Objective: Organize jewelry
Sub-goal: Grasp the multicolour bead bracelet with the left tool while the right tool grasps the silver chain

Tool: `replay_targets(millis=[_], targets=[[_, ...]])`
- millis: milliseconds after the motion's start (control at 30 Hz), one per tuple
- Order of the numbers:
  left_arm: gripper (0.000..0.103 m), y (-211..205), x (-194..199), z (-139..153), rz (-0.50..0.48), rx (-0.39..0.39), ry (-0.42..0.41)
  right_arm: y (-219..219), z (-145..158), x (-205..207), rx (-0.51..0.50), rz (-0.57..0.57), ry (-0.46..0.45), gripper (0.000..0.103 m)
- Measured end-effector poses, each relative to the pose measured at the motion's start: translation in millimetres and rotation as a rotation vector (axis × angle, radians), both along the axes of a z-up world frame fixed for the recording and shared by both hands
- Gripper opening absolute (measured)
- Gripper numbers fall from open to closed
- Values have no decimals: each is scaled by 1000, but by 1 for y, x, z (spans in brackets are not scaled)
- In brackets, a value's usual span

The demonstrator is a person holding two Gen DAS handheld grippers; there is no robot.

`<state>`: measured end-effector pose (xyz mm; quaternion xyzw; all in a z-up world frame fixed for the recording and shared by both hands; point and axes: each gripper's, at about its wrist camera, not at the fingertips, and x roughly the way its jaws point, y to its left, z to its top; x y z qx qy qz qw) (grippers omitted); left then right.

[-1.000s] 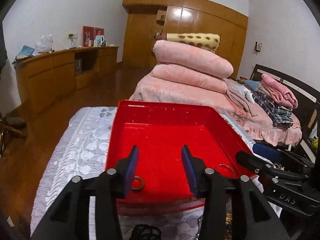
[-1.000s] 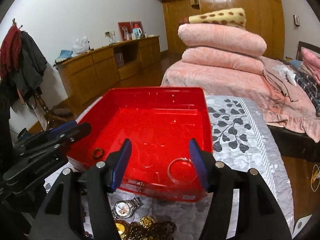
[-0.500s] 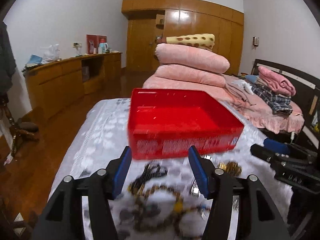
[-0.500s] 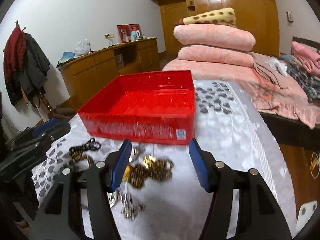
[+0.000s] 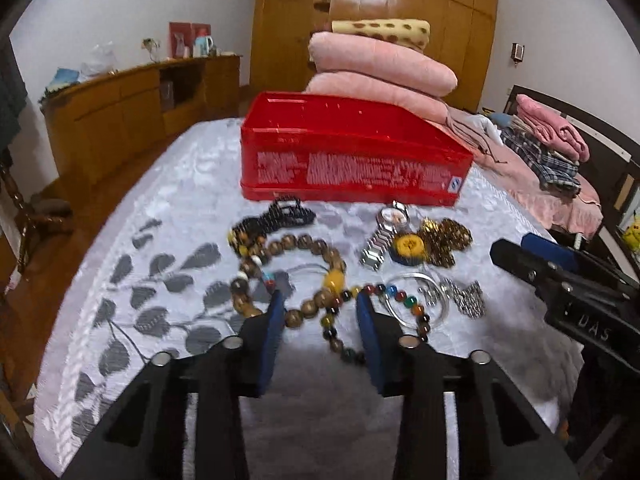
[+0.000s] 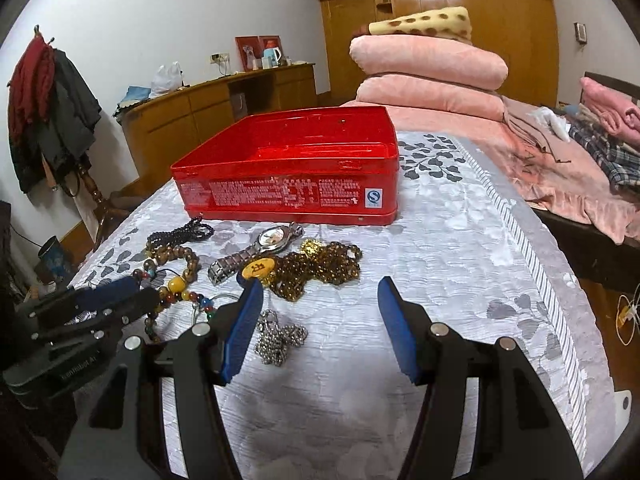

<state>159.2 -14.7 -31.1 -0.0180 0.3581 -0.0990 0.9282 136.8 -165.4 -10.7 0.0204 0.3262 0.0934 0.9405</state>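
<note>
A red box (image 5: 352, 160) (image 6: 292, 176) stands open on the patterned cloth. In front of it lies jewelry: a brown bead necklace (image 5: 304, 244), a coloured bead bracelet (image 5: 400, 300), a silver watch (image 5: 384, 236) (image 6: 260, 248), a gold chain pile (image 5: 444, 240) (image 6: 320, 268), a silver ball chain (image 5: 464, 296) (image 6: 280, 340) and a black bead string (image 5: 280, 216) (image 6: 184, 232). My left gripper (image 5: 320, 312) is open and empty, low over the bead necklace. My right gripper (image 6: 320, 300) is open and empty, beside the gold chain and silver chain.
The cloth-covered table (image 6: 460, 264) drops off at its right edge. Folded pink blankets (image 6: 428, 72) lie on a bed behind the box. A wooden sideboard (image 5: 132, 108) lines the left wall. A coat stand (image 6: 48, 112) is at far left.
Both grippers pulled back from over the red box and dropped low in front of it. The loose jewelry has come into view. Both stayed open.
</note>
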Motion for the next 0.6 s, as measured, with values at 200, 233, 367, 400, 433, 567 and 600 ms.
replay_targets(millis=[200, 233, 367, 400, 433, 567, 600], targets=[[34, -5, -3, -1, -16, 0, 13, 0, -3, 0, -4, 4, 13, 58], [34, -6, -4, 0, -23, -9, 21, 0, -4, -1, -5, 5, 14, 58], [30, -11, -5, -8, -35, 2, 57, 0, -5, -2, -4, 7, 15, 58], [29, -11, -5, -9, -33, -1, 59, 0, -5, -2, -4, 7, 15, 58], [24, -11, -6, -9, -30, 1, 57, 0, -5, -3, -3, 6, 16, 58], [16, -12, -6, -11, -21, 15, 56, -2, -7, -3, 4, 3, 21, 58], [14, -13, -6, -11, -21, 21, 54, -2, -8, -3, 5, 3, 23, 58]])
